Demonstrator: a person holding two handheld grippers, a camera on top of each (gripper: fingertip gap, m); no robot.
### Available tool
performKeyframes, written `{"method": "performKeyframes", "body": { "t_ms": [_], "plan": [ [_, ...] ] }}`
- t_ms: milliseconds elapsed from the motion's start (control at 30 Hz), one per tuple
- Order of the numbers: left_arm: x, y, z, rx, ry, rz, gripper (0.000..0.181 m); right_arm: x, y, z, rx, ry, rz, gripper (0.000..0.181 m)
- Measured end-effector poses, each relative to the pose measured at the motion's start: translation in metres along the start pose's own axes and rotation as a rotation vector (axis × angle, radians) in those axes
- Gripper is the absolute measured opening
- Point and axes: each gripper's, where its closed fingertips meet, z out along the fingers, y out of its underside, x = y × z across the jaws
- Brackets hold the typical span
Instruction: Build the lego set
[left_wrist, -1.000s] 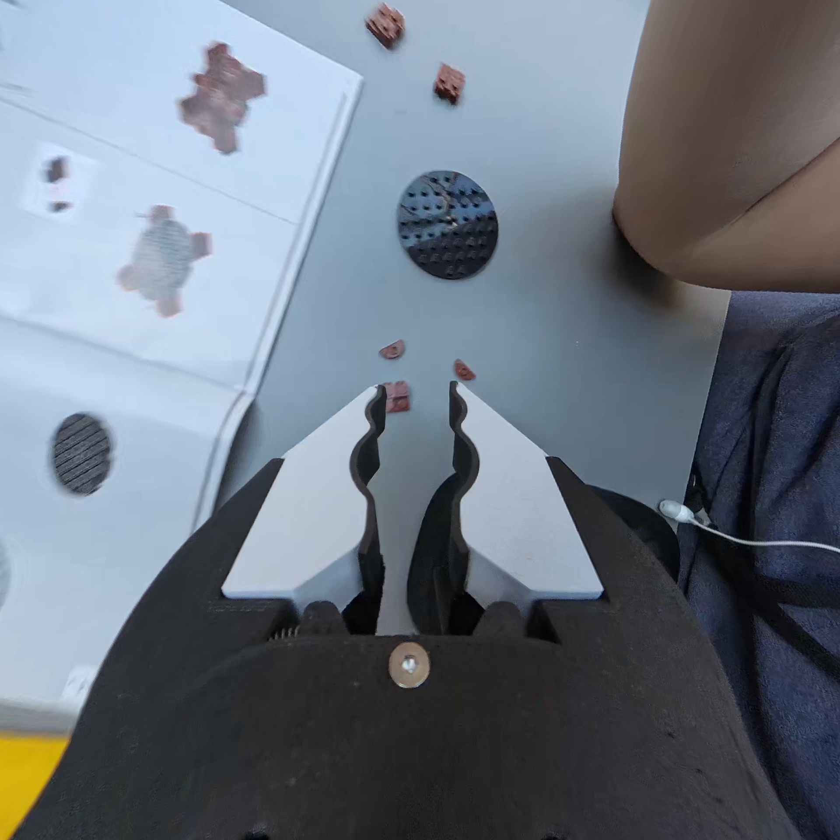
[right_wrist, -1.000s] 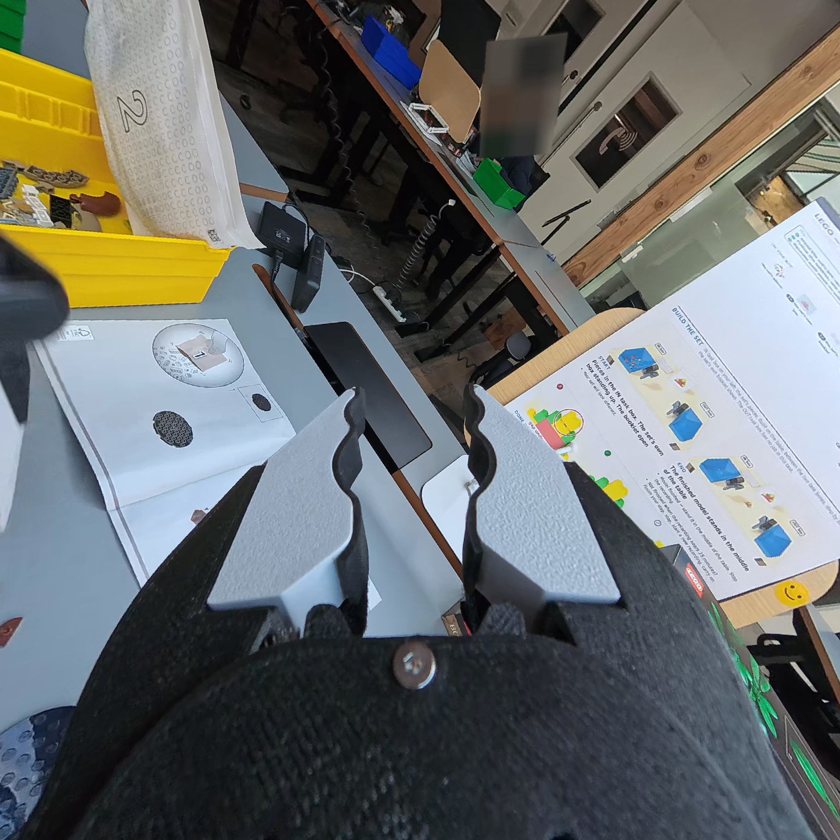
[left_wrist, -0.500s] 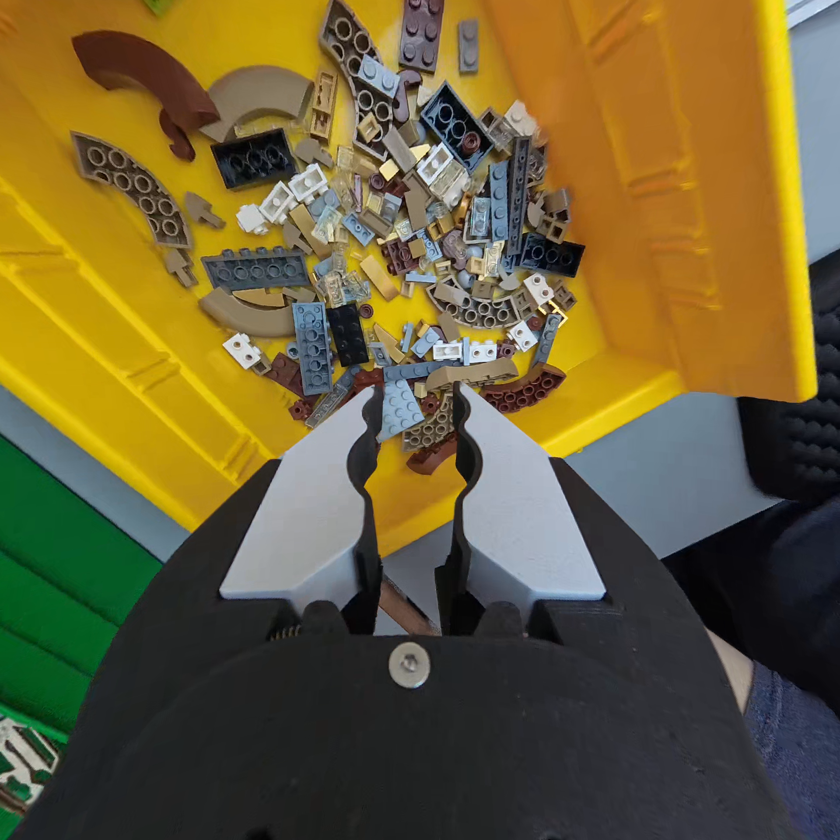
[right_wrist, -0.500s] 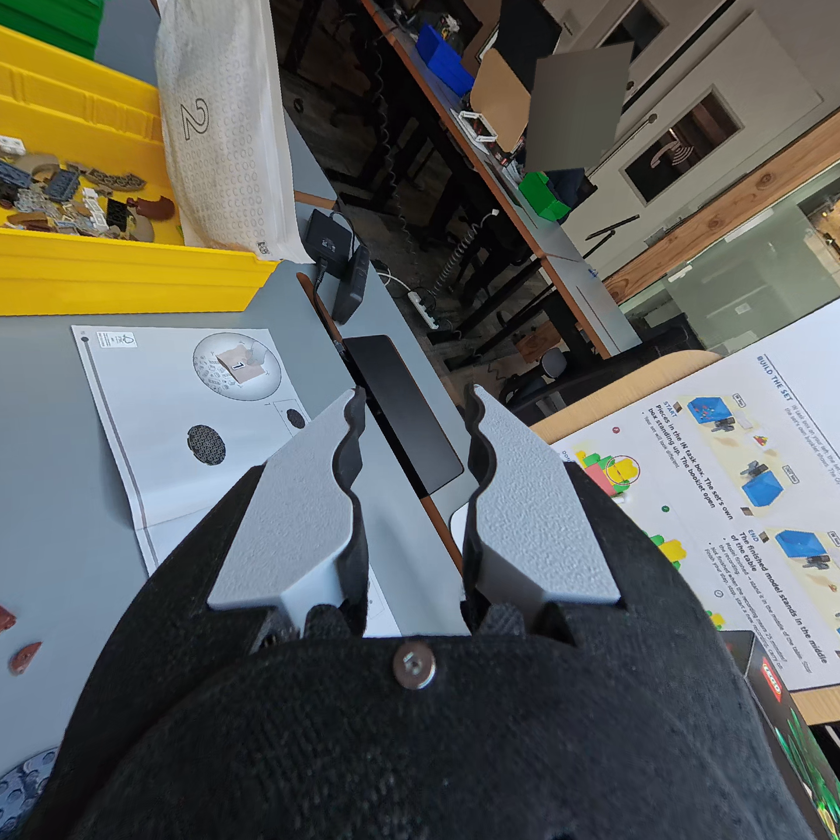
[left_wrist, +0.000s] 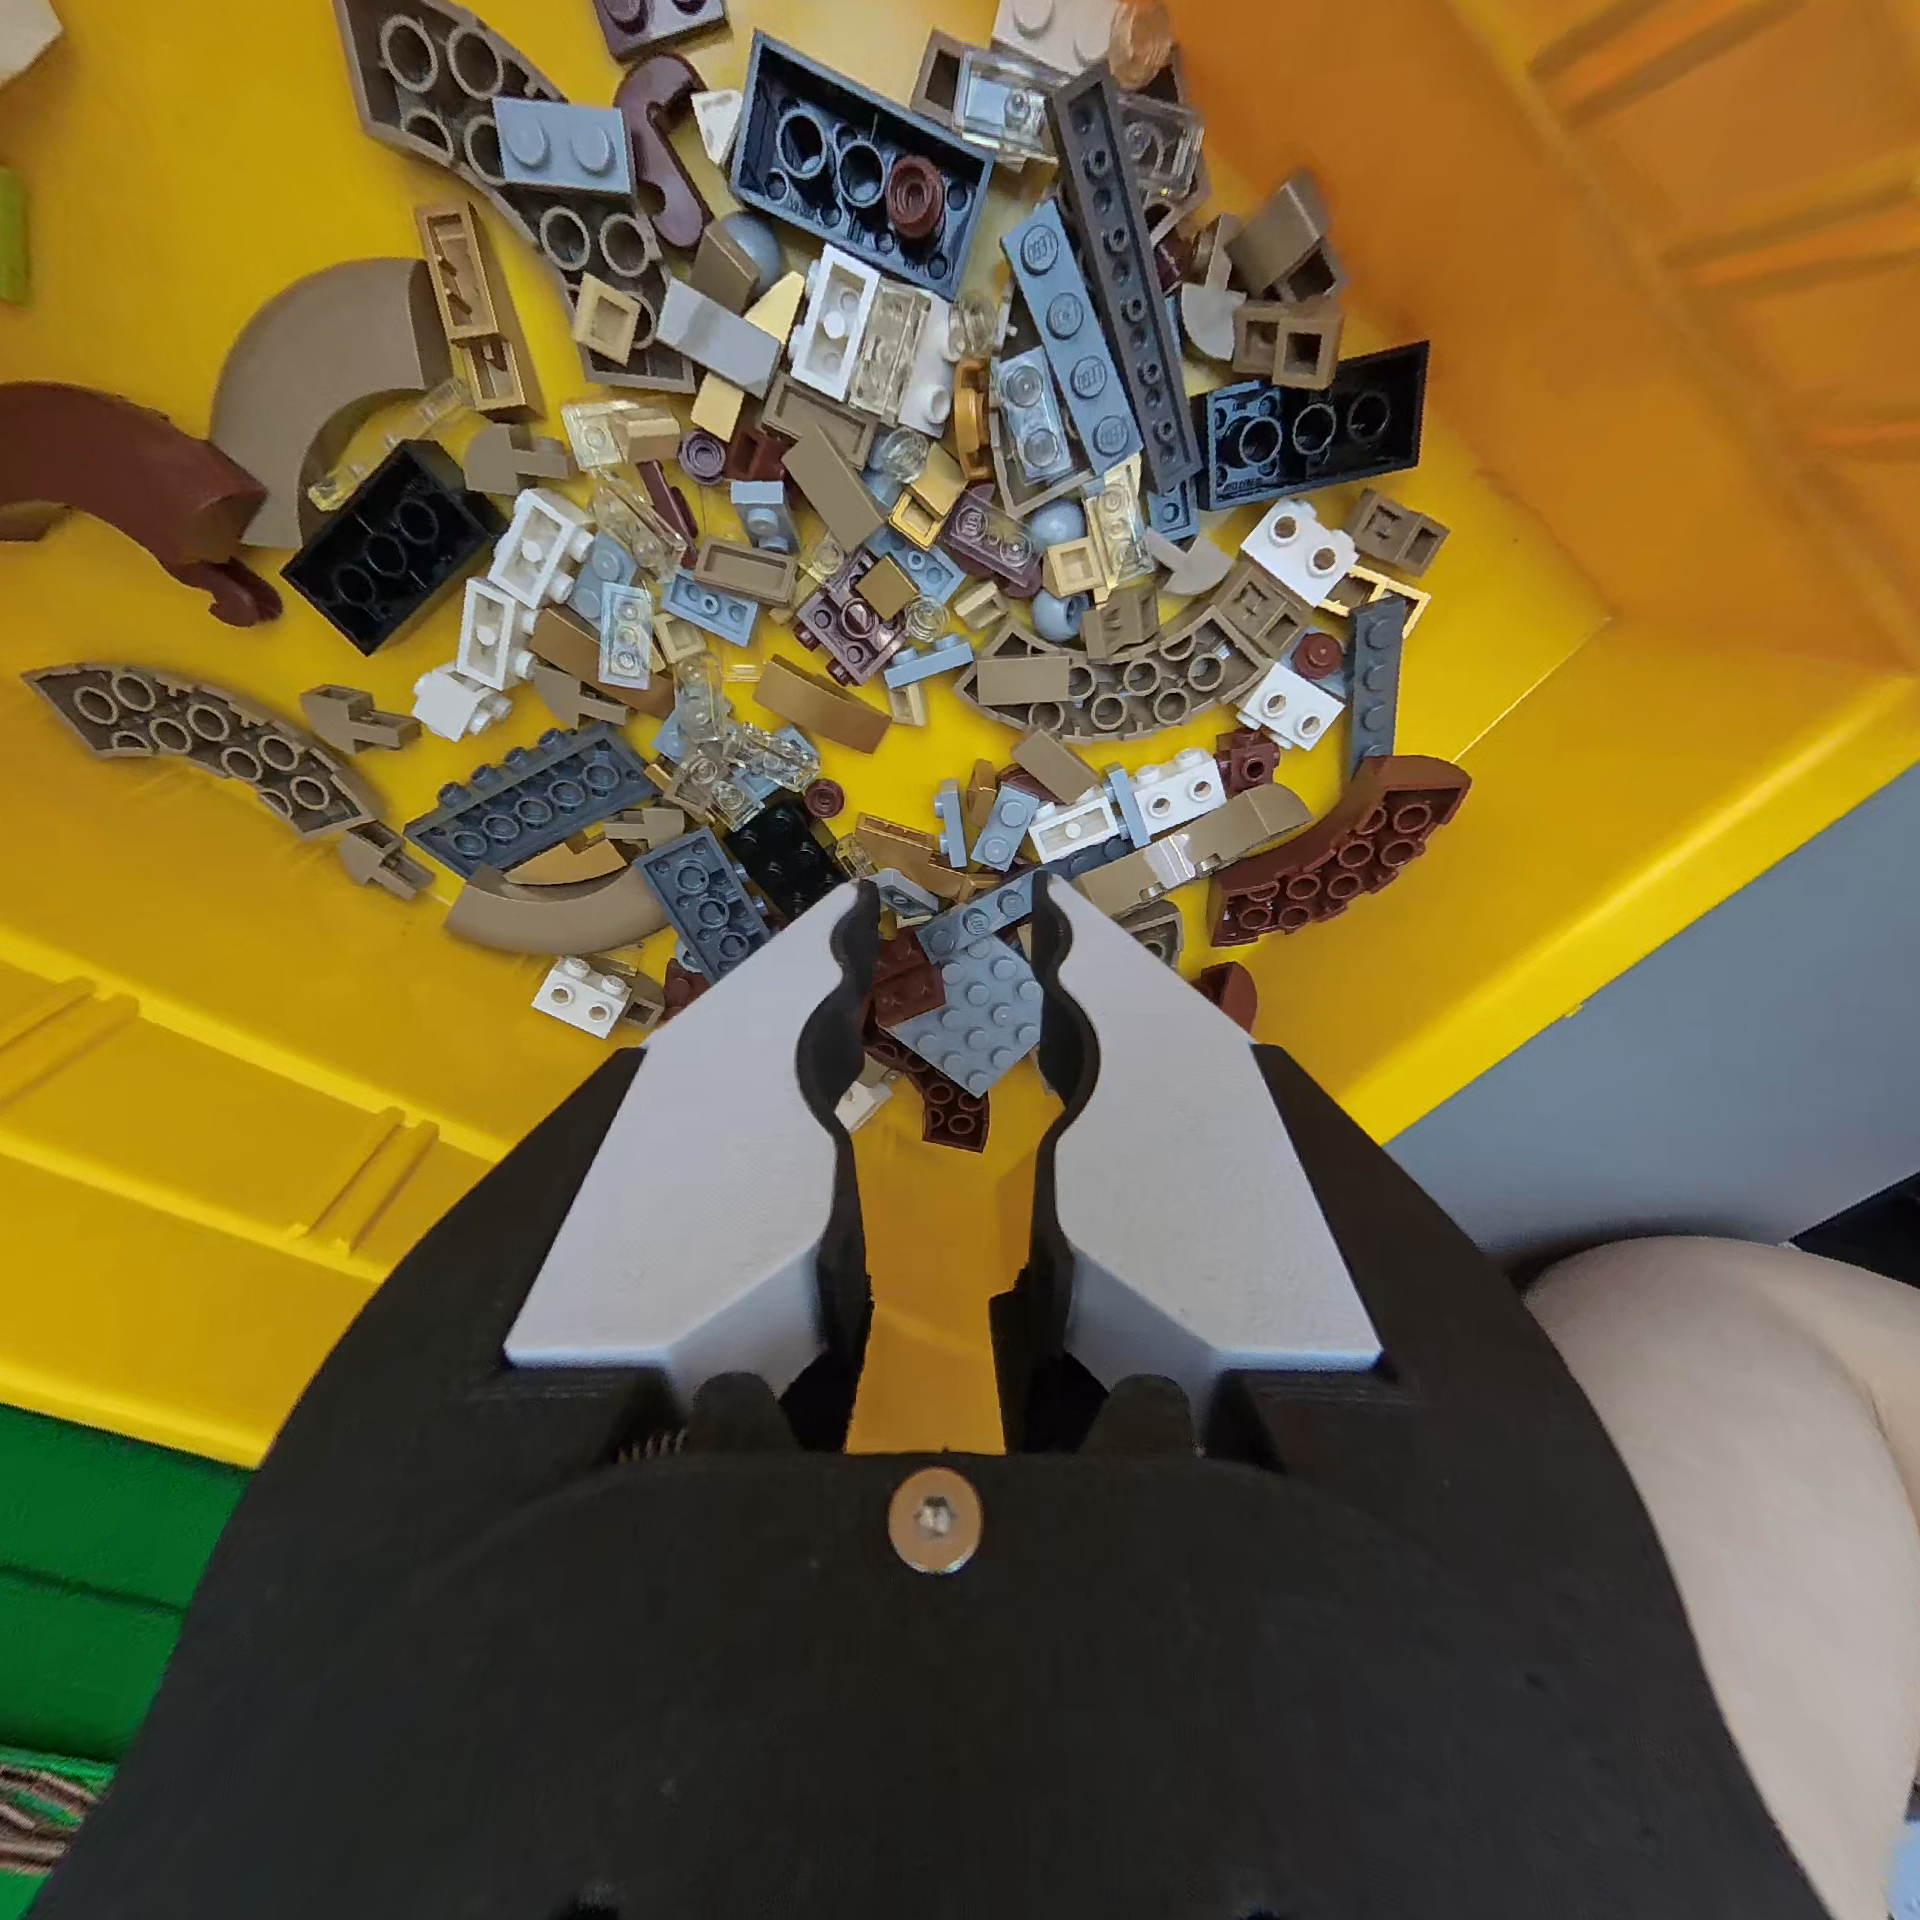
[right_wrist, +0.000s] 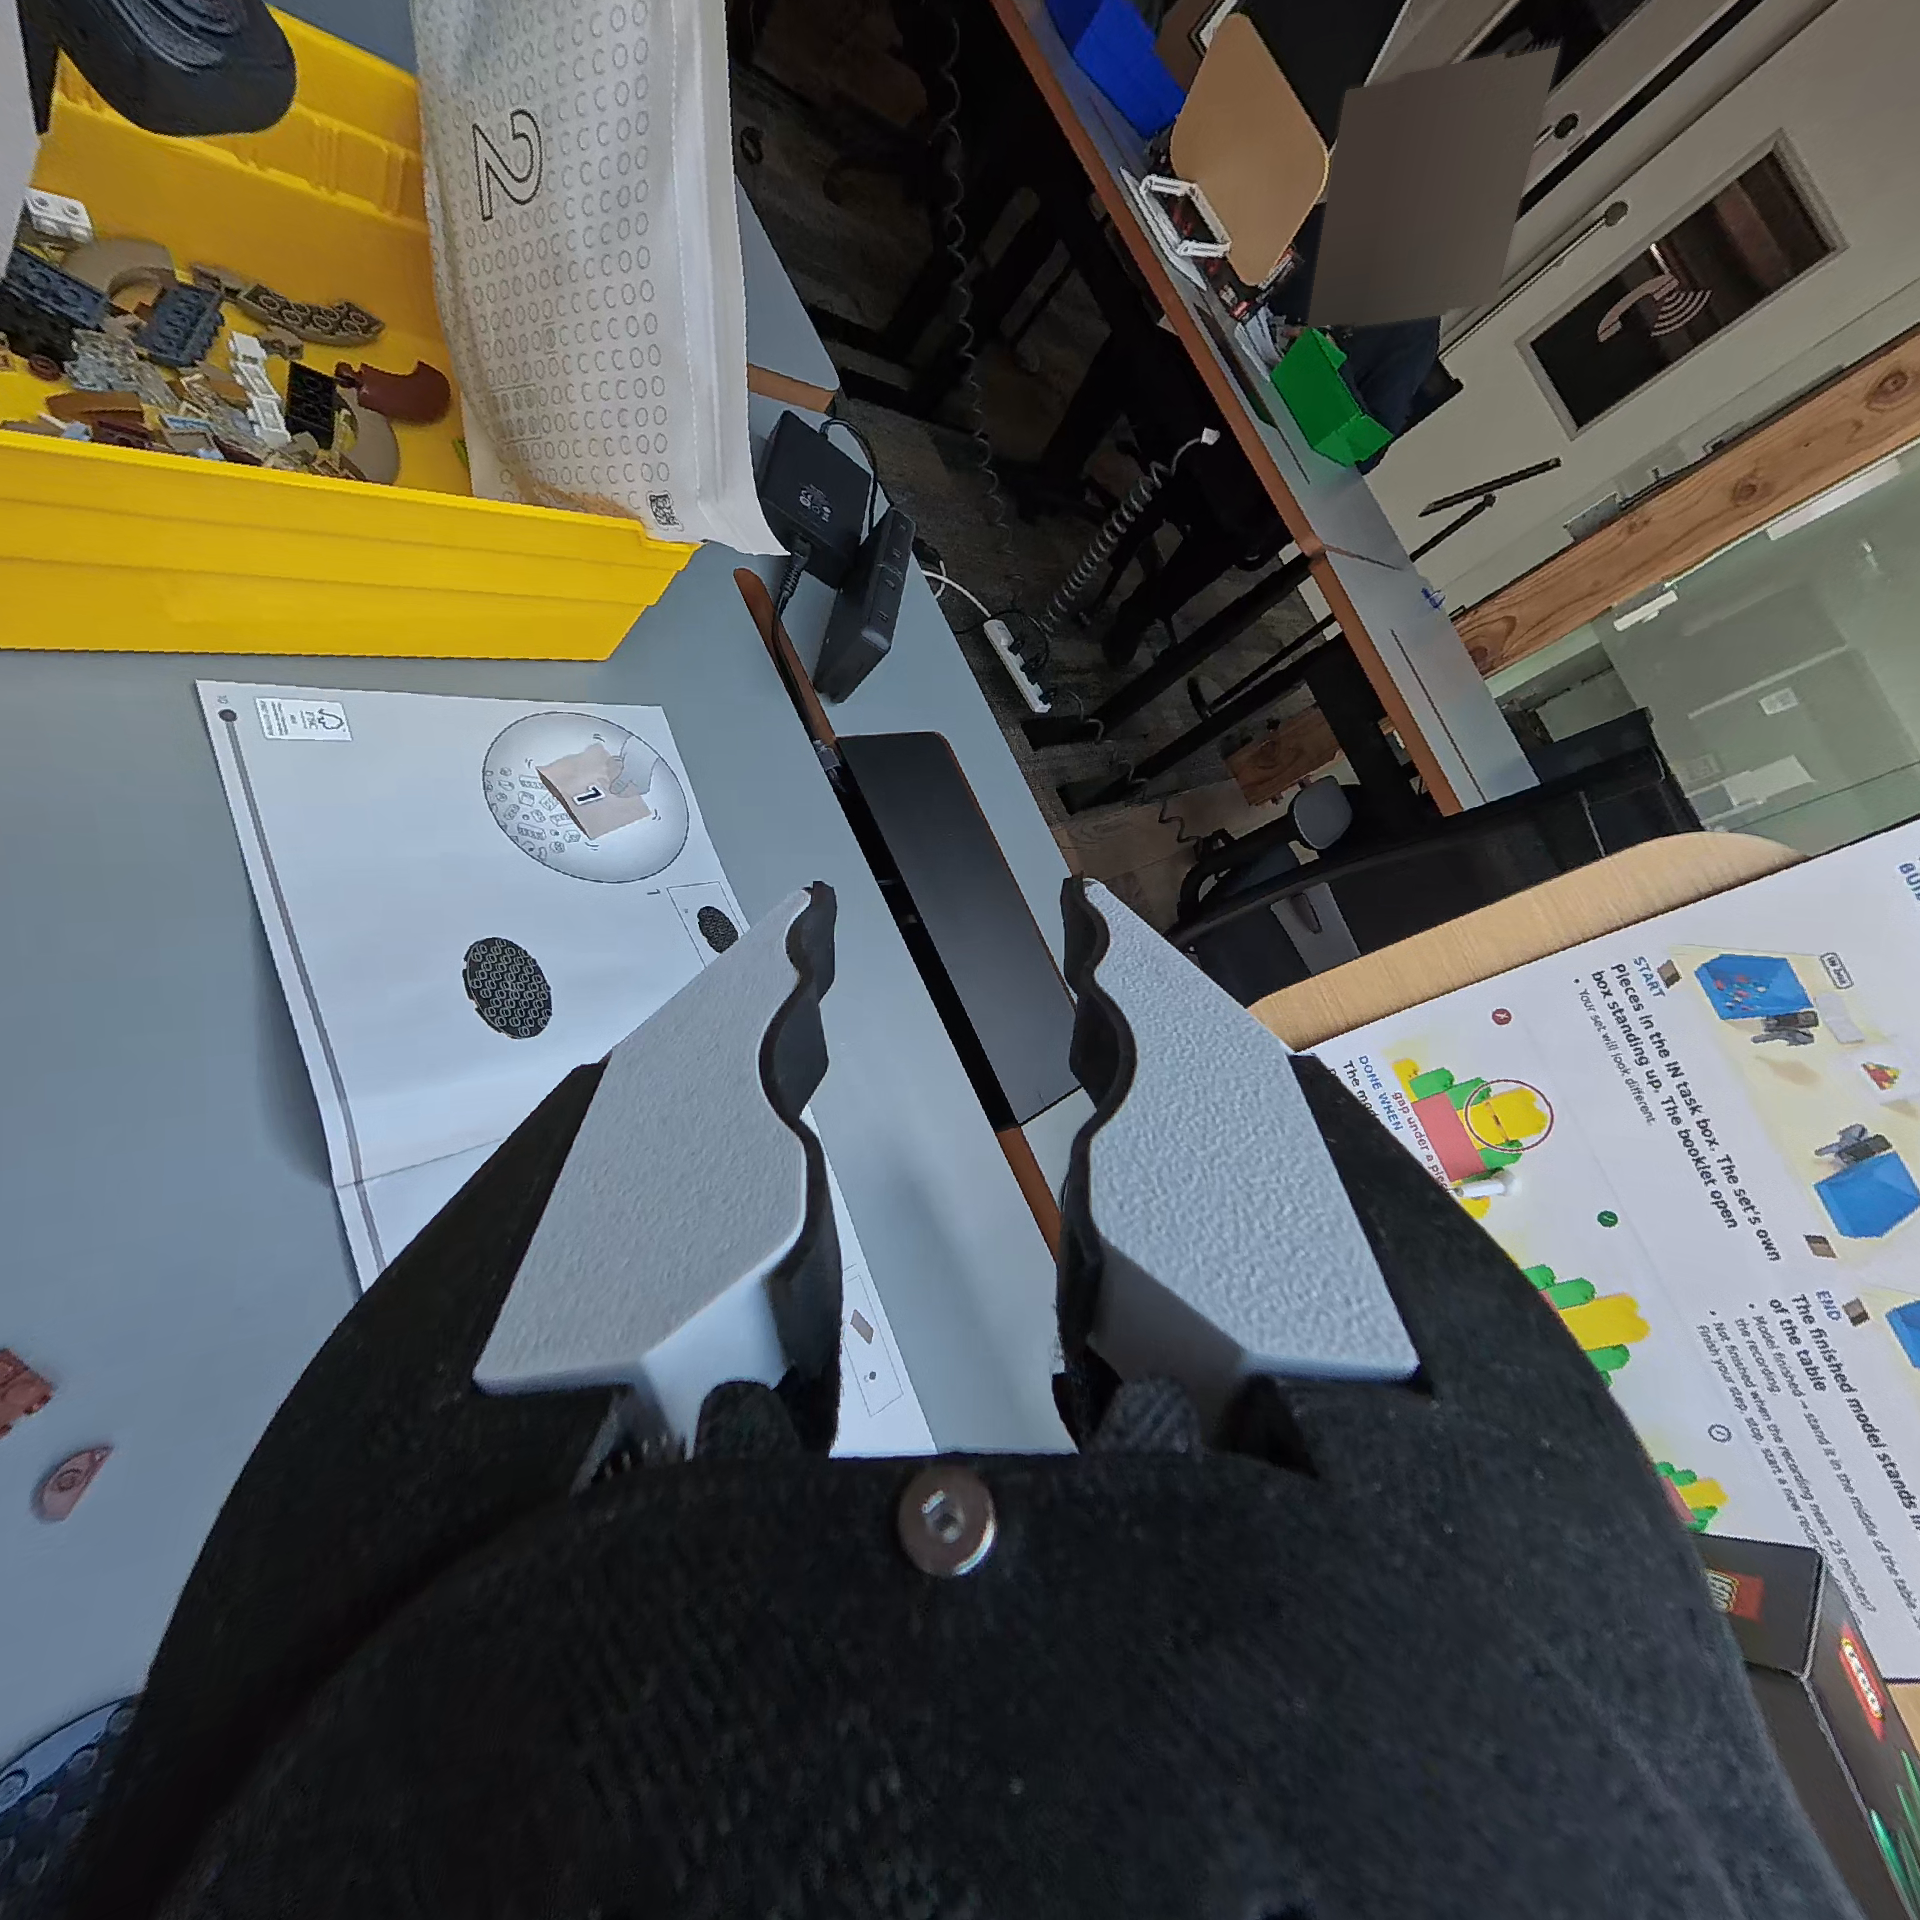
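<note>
Loose lego pieces (left_wrist: 883, 582), studded plates, curved arches and clear bits in grey, tan, black, white and reddish brown, are lying heaped in the yellow plastic bin (left_wrist: 208, 1091), and the left gripper (left_wrist: 945, 899) is hanging over the heap's near edge, released and holding nothing, a grey studded plate (left_wrist: 977, 1013) showing between its fingers. The right gripper (right_wrist: 945, 899) is hovering likewise released above the grey table (right_wrist: 114, 987) in front of the bin. A printed instruction booklet (right_wrist: 416, 935) is lying open just before the bin, and a white dotted bag (right_wrist: 582, 270) bearing a large numeral is leaning at its end.

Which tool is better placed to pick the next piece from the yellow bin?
Left. The left tool is open right over the piece pile in the yellow bin; the right tool, open too, points past the instruction booklet.
</note>
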Motion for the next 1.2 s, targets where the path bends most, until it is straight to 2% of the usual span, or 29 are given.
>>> {"method": "performKeyframes", "body": {
  "t_ms": [133,233,300,367,467,767,867,1000,1200],
  "plan": [
    [0.000,-0.005,0.005,0.022,0.028,0.010,0.029,0.000,0.000,-0.002,0.003,-0.001,-0.008,0.044],
    [-0.014,-0.009,0.006,0.032,-0.032,0.005,0.024,0.001,-0.002,-0.003,0.013,-0.001,0.000,0.044],
    [-0.032,-0.007,0.003,0.028,-0.123,-0.025,0.018,0.001,-0.001,-0.003,0.012,-0.001,-0.002,0.044],
    [-0.034,-0.008,0.000,0.051,-0.131,-0.029,0.018,0.000,-0.001,-0.003,0.008,-0.001,-0.005,0.044],
    [-0.024,-0.007,-0.002,0.064,-0.069,-0.046,0.023,-0.002,-0.001,-0.001,0.003,-0.007,-0.010,0.044],
    [0.020,-0.021,0.002,0.044,0.074,0.097,0.021,-0.005,-0.001,-0.001,-0.002,-0.014,-0.026,0.044],
    [0.038,-0.020,0.003,-0.009,0.130,0.127,0.022,-0.005,0.000,-0.001,-0.002,-0.017,-0.027,0.044],
    [0.034,-0.013,0.005,-0.084,0.056,0.125,0.019,-0.006,0.000,0.000,-0.005,-0.019,-0.032,0.044],
    [-0.008,0.000,-0.012,-0.042,-0.111,-0.023,0.020,-0.005,0.001,0.001,-0.011,-0.015,-0.035,0.044]
  ]
}}
